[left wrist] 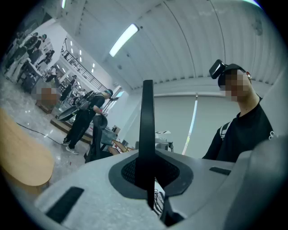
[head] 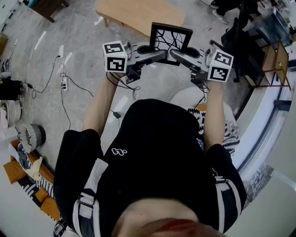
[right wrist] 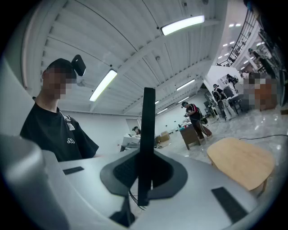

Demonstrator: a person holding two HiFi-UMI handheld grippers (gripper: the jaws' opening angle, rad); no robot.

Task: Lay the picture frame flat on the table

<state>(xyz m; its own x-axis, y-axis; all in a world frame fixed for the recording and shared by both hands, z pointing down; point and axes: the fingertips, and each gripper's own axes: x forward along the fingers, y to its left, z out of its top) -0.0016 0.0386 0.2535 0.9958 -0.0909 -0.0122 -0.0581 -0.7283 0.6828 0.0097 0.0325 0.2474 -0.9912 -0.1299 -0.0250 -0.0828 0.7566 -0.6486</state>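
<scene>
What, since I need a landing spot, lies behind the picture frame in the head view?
Behind the upper part of the picture frame is the wooden table; grey floor lies behind the rest. The frame hides the table's near corner and the floor patch directly behind it.

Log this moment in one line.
left claw: shut on black rectangular picture frame | right claw: shut on frame | frame: upright, in air | light wooden table: frame not laid yet

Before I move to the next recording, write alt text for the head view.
A person holds a black picture frame upright in mid-air, the left gripper and right gripper clamped on it from either side. A light wooden table stands beyond it.
</scene>
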